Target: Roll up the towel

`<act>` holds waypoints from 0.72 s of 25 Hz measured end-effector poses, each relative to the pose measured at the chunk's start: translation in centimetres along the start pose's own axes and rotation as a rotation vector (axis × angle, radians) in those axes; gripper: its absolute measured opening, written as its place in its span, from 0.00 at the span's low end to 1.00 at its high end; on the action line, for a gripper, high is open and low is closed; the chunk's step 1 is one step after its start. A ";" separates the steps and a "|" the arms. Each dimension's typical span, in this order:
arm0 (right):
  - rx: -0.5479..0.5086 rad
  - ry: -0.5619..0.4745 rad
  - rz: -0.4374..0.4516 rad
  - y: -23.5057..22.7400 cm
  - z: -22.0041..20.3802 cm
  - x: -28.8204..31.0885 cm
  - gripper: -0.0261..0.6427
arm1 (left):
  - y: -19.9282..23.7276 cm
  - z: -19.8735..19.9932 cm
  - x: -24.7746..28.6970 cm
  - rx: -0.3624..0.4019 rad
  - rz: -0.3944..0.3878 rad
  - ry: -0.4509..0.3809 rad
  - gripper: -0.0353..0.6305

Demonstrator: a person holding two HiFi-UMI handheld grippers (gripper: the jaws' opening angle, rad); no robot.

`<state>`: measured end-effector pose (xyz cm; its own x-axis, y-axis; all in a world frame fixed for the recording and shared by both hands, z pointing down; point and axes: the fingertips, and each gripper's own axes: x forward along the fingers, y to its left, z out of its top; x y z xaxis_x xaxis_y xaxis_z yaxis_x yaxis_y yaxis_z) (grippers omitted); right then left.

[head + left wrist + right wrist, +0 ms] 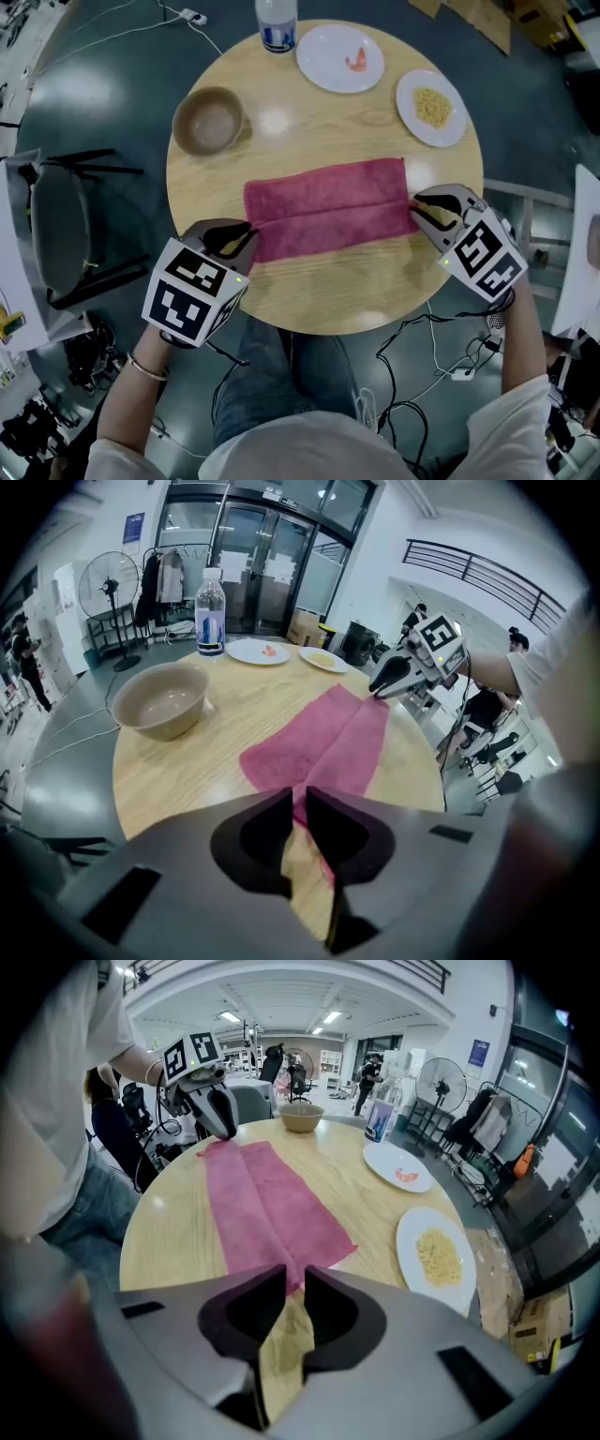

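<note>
Towel [328, 208]: folded strip, centre of frame, long axis left-right
Left gripper [246, 240]: at its left end, jaws barely apart, gripping nothing
Right gripper [418, 210]: at its right end, likewise
Roll: we judge either end equally near

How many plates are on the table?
2. One plate beside the bottle at the far edge; the other right of it, holding yellow food. None seems hidden.
</note>
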<state>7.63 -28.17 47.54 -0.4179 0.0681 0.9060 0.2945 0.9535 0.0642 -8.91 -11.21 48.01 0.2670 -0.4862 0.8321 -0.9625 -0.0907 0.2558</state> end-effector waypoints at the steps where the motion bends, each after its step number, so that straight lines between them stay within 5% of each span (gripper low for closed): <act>1: 0.001 -0.002 -0.006 0.0 0.0 -0.2 0.14 | 0.2 -0.1 -0.2 -0.003 0.011 -0.004 0.11; 10: 0.010 -0.019 -0.044 1.3 -0.5 -2.4 0.14 | 0.4 -0.4 -3.0 0.000 0.074 -0.053 0.11; 18: -0.044 0.001 -0.003 4.3 -1.4 -2.2 0.14 | -5.5 -1.8 -1.8 0.395 0.060 0.000 0.11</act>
<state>11.00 -24.62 46.38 -0.4182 0.0652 0.9060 0.3310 0.9398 0.0852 -4.02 -8.30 46.02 0.2097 -0.5006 0.8399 -0.9210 -0.3896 -0.0022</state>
